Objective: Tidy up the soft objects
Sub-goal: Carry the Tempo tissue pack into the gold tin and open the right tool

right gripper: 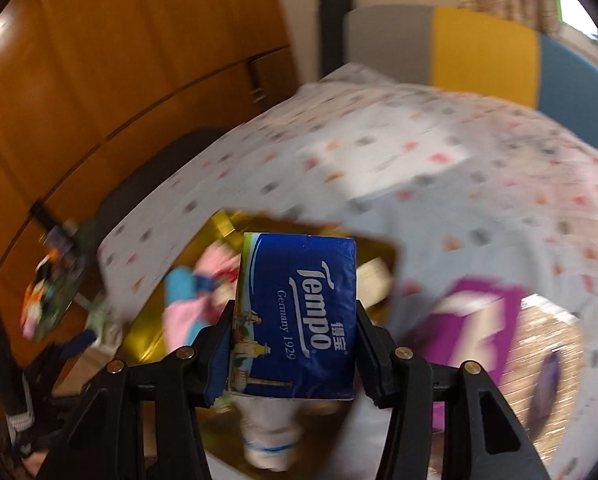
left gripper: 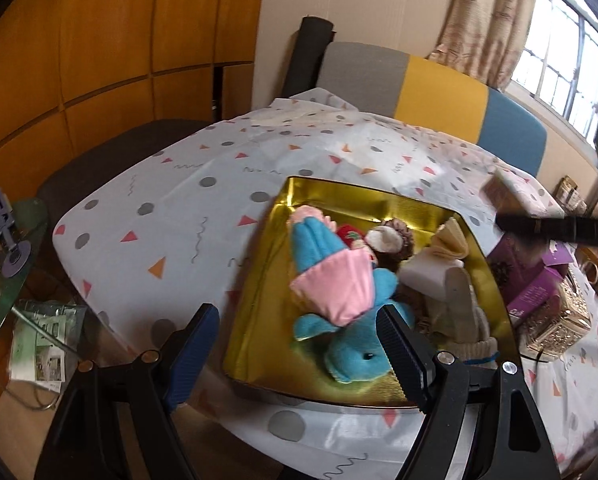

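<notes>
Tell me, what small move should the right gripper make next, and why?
Probably carry the blue Tempo tissue pack, clamped in the right gripper, on over the gold tray and release it there: soft toys already lie inside, and the left gripper stands open, empty.

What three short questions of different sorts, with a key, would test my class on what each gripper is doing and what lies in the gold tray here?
1. True or false: the right gripper is shut on a blue Tempo tissue pack.
2. Multiple choice: the left gripper is (A) shut on a sock, (B) open and empty above the blue plush whale, (C) out of view.
3. Fill in: the whale, the pink-and-blue felt cupcake and the brown plush toy lie inside the ____ tray.

Key: 1 true; 2 B; 3 gold.
</notes>
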The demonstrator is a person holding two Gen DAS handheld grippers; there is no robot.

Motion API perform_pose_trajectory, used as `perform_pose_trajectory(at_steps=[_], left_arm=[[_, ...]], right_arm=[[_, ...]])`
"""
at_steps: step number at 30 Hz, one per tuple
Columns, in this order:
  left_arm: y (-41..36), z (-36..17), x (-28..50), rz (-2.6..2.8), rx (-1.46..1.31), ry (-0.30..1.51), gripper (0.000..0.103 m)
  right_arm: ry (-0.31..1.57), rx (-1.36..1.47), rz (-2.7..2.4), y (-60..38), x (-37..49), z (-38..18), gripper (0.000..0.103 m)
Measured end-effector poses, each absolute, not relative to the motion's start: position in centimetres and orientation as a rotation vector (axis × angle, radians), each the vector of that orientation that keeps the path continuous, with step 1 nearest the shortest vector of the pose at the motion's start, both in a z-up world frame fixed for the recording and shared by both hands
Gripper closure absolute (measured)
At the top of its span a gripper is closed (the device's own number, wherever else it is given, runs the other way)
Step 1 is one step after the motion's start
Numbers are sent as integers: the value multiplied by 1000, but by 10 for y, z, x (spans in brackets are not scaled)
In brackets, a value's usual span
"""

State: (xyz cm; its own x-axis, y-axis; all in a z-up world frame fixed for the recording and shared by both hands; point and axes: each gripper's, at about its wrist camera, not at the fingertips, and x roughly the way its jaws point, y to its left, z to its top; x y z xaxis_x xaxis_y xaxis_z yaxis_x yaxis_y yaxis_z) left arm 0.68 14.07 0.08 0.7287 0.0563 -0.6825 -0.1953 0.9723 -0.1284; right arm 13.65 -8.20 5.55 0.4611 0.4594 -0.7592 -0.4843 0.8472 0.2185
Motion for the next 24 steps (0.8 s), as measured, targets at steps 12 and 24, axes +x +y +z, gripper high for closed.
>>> perform_pose_trajectory(at_steps=[12, 24], left_arm=[[145, -7, 10, 161, -203, 758, 22], [141, -10, 11, 160, -204, 763, 22]], right_arm=[[1033, -136, 633, -17, 91, -24, 49], [962, -119, 575, -33, 87, -14, 35]])
